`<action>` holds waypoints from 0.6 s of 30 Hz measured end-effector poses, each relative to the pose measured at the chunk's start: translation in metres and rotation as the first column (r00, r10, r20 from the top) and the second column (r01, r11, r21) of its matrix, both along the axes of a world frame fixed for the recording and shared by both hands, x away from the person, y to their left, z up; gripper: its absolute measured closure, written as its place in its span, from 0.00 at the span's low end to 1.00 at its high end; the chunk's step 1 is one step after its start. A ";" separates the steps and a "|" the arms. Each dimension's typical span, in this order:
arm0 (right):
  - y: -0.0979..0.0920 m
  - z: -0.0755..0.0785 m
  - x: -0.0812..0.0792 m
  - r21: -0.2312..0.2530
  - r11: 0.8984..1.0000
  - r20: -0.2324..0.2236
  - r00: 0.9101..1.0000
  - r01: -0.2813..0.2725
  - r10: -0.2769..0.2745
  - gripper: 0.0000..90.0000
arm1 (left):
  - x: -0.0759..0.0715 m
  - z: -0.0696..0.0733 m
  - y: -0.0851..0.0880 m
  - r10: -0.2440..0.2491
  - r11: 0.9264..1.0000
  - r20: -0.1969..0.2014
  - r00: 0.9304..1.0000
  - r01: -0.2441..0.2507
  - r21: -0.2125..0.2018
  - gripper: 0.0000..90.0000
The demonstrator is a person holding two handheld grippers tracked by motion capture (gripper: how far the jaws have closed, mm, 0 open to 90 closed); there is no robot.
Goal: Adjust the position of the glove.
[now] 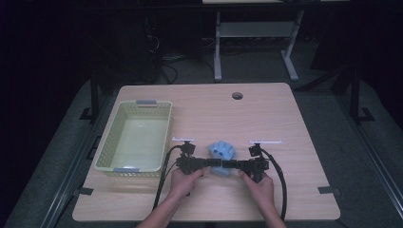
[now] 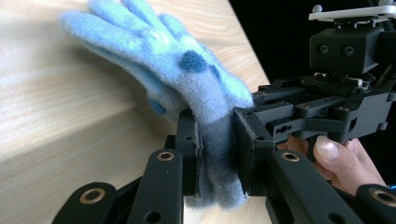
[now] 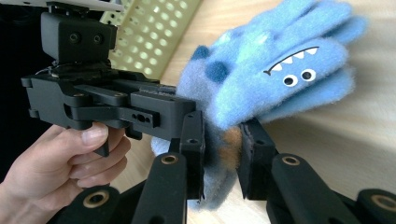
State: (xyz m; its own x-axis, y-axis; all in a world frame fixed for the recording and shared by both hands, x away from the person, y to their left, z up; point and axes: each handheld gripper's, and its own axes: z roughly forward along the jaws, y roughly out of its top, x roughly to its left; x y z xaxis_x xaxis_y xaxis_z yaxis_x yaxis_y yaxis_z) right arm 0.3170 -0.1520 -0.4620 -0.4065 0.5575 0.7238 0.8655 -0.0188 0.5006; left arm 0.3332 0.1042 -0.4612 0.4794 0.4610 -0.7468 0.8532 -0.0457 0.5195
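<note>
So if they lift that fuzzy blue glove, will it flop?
Probably. The blue glove looks like soft fleece and squashes between the left gripper jaws, so its fingers should droop. It seems light, and the fuzz likely resists slipping from the right gripper.

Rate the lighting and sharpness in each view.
High view: dim, dark surroundings, glove small and soft. Left gripper view: bright glare on the table, glove fingertips blurred. Right gripper view: glove face sharp, basket behind out of focus.

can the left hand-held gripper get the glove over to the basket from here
Probably not yet: the left hand-held gripper is shut on the blue glove, and so is the right hand-held gripper. The table toward the green basket lies free.
</note>
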 end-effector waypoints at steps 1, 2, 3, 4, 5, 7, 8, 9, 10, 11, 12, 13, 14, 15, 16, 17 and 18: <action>0.000 0.003 0.000 0.003 1.000 0.012 1.000 -0.003 0.003 0.82 | 0.000 0.004 0.000 0.001 1.000 0.006 1.000 -0.001 -0.004 0.81; 0.001 0.007 -0.001 0.005 1.000 0.020 1.000 -0.002 0.002 0.82 | 0.000 0.008 0.001 -0.009 1.000 0.014 1.000 0.009 -0.007 0.81; 0.001 0.011 -0.002 0.003 1.000 0.029 1.000 0.000 0.000 0.82 | 0.000 0.010 0.002 -0.011 1.000 0.018 1.000 0.011 -0.007 0.81; 0.002 0.014 -0.002 0.000 1.000 0.039 0.999 -0.003 0.003 0.82 | 0.000 0.013 0.003 -0.014 1.000 0.021 1.000 0.014 -0.008 0.81; 0.002 0.017 -0.003 0.006 1.000 0.043 0.999 -0.003 0.003 0.82 | 0.000 0.015 0.003 -0.018 1.000 0.025 1.000 0.018 -0.009 0.81; 0.003 0.022 -0.004 0.000 1.000 0.058 0.998 -0.007 0.007 0.82 | 0.000 0.021 0.005 -0.021 1.000 0.032 0.999 0.021 -0.013 0.81; 0.004 0.025 -0.004 0.000 1.000 0.062 0.998 -0.009 0.009 0.82 | 0.000 0.022 0.006 -0.023 1.000 0.034 0.999 0.024 -0.016 0.81; 0.006 0.030 -0.003 -0.006 1.000 0.075 0.997 -0.011 0.012 0.82 | 0.000 0.024 0.007 -0.020 1.000 0.037 0.999 0.021 -0.020 0.81; 0.006 0.030 -0.003 -0.006 1.000 0.075 0.997 -0.011 0.012 0.82 | 0.001 0.026 0.009 -0.022 0.999 0.037 0.999 0.023 -0.027 0.81; 0.007 0.033 -0.003 -0.004 1.000 0.074 0.997 -0.014 0.014 0.82 | 0.001 0.027 0.010 -0.019 0.999 0.036 0.999 0.020 -0.032 0.81; 0.008 0.035 -0.002 -0.004 1.000 0.077 0.997 -0.017 0.018 0.82 | 0.002 0.029 0.012 -0.023 0.999 0.040 0.999 0.024 -0.035 0.81; 0.009 0.037 -0.002 -0.001 1.000 0.082 0.996 -0.018 0.018 0.82 | 0.002 0.031 0.014 -0.019 0.999 0.038 0.999 0.020 -0.044 0.81; 0.010 0.039 -0.001 -0.002 1.000 0.086 0.996 -0.020 0.020 0.82 | 0.003 0.033 0.016 -0.020 0.999 0.042 0.999 0.022 -0.047 0.81; 0.012 0.041 0.000 -0.001 1.000 0.093 0.995 -0.021 0.022 0.82 | 0.004 0.035 0.018 -0.022 0.998 0.047 0.999 0.025 -0.052 0.81; 0.014 0.046 0.001 0.009 1.000 0.097 0.995 -0.023 0.022 0.82 | 0.005 0.036 0.020 -0.023 0.998 0.049 0.999 0.026 -0.056 0.81; 0.014 0.046 0.001 0.009 1.000 0.097 0.995 -0.023 0.022 0.82 | 0.005 0.039 0.021 -0.019 0.998 0.053 0.998 0.022 -0.059 0.81; 0.015 0.048 0.002 0.009 1.000 0.100 0.995 -0.023 0.022 0.82 | 0.006 0.041 0.023 -0.025 0.998 0.061 0.998 0.028 -0.057 0.81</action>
